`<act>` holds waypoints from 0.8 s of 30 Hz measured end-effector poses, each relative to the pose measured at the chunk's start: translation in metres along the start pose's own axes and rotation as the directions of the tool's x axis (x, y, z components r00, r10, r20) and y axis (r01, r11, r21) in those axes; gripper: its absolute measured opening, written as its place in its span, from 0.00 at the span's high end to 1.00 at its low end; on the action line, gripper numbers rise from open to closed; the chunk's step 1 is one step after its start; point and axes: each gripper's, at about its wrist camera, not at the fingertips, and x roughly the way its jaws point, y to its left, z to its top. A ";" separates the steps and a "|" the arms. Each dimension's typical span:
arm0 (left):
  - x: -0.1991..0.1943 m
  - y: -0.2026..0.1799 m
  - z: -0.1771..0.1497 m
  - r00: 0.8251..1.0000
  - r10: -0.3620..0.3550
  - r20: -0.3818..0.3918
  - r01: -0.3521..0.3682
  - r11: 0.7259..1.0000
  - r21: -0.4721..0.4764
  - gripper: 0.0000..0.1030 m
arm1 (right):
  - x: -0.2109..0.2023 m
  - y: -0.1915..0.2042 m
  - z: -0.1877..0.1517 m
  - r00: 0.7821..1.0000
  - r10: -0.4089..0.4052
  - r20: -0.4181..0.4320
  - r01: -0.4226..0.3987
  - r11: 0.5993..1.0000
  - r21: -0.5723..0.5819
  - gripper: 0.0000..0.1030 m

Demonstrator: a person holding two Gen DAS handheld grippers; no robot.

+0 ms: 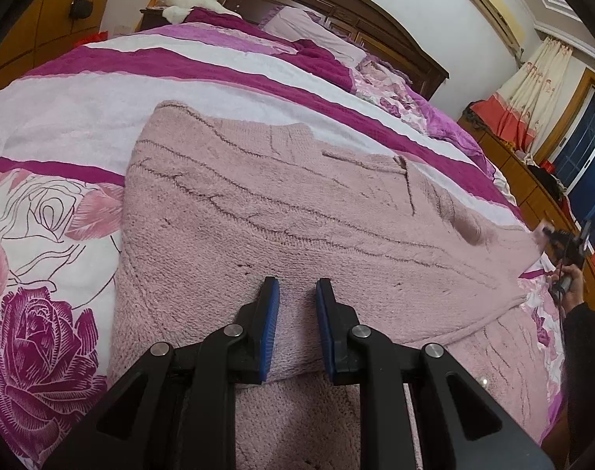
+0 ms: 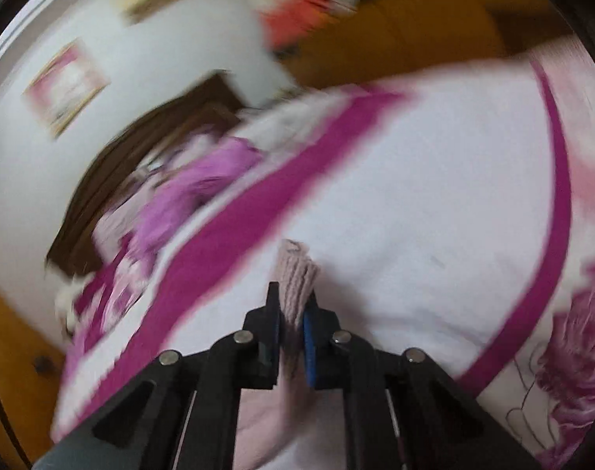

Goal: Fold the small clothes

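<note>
A pink knitted sweater [image 1: 297,203] lies spread across the bed in the left wrist view. My left gripper [image 1: 296,286] is at its near edge, with a fold of the pink knit between the blue pads; it is shut on that fabric. At the far right a hand [image 1: 569,278] holds my right gripper [image 1: 559,237] at the sweater's outstretched sleeve end. In the blurred right wrist view my right gripper [image 2: 293,291] is shut on the ribbed pink cuff [image 2: 295,262], which sticks up past the fingertips above the quilt.
The bed's quilt [image 1: 62,117] has magenta stripes and rose prints. A dark wooden headboard [image 1: 336,4] and pillows [image 1: 309,27] stand at the far end. Wooden cabinets [image 1: 512,164] and a curtain [image 1: 532,78] line the right side.
</note>
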 end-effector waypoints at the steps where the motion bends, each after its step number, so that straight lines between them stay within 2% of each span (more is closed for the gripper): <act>1: 0.000 -0.001 0.000 1.000 0.002 0.000 -0.002 1.000 0.002 1.00 | -0.009 0.023 -0.003 0.999 0.041 0.000 -0.040 0.996 -0.078 0.91; 4: 0.000 -0.001 0.000 1.000 0.000 0.000 0.000 1.000 0.000 1.00 | -0.040 0.080 -0.019 0.991 0.135 -0.019 -0.135 0.958 -0.251 0.91; 5: 0.000 -0.001 0.000 1.000 0.002 0.000 -0.002 1.000 0.001 1.00 | -0.055 0.106 -0.034 0.986 0.164 -0.035 -0.167 0.930 -0.329 0.91; 8: 0.001 -0.001 0.000 1.000 0.003 0.002 -0.003 1.000 0.001 1.00 | -0.086 0.152 -0.074 0.974 0.213 -0.079 -0.226 0.861 -0.456 0.91; 10: 0.002 0.002 0.001 1.000 -0.009 0.003 0.009 1.000 -0.011 1.00 | -0.097 0.174 -0.103 0.964 0.239 -0.118 -0.266 0.833 -0.485 0.91; 11: 0.002 0.003 0.001 1.000 -0.014 0.003 0.014 1.000 -0.016 1.00 | -0.097 0.184 -0.118 0.952 0.257 -0.168 -0.307 0.826 -0.472 0.91; 15: 0.001 0.004 0.001 1.000 -0.020 0.006 0.020 1.000 -0.022 1.00 | -0.099 0.211 -0.174 0.927 0.250 -0.279 -0.361 0.797 -0.485 0.91; 16: 0.001 0.005 0.001 1.000 -0.024 0.006 0.024 0.999 -0.025 1.00 | -0.097 0.217 -0.189 0.917 0.242 -0.318 -0.373 0.801 -0.468 0.91; 17: 0.002 0.005 0.001 1.000 -0.027 0.006 0.027 0.999 -0.027 1.00 | -0.092 0.217 -0.200 0.900 0.238 -0.365 -0.386 0.825 -0.413 0.91; 19: 0.001 0.006 0.001 0.999 -0.034 0.007 0.034 0.999 -0.031 1.00 | -0.084 0.214 -0.215 0.857 0.261 -0.445 -0.414 0.863 -0.290 0.90; 20: 0.001 0.007 0.000 0.999 -0.039 0.007 0.039 0.999 -0.034 1.00 | -0.080 0.210 -0.224 0.849 0.280 -0.448 -0.409 0.885 -0.222 0.90; 21: 0.001 0.008 0.000 0.999 -0.041 0.007 0.041 0.998 -0.036 1.00 | -0.078 0.205 -0.231 0.848 0.276 -0.453 -0.399 0.894 -0.203 0.87; 23: 0.001 0.009 0.001 0.999 -0.047 0.007 0.047 0.998 -0.039 1.00 | -0.071 0.208 -0.244 0.839 0.192 -0.509 -0.362 0.896 -0.259 0.82; 24: 0.001 0.009 0.001 0.999 -0.052 0.007 0.053 0.998 -0.043 1.00 | -0.071 0.212 -0.248 0.841 0.163 -0.515 -0.354 0.886 -0.298 0.72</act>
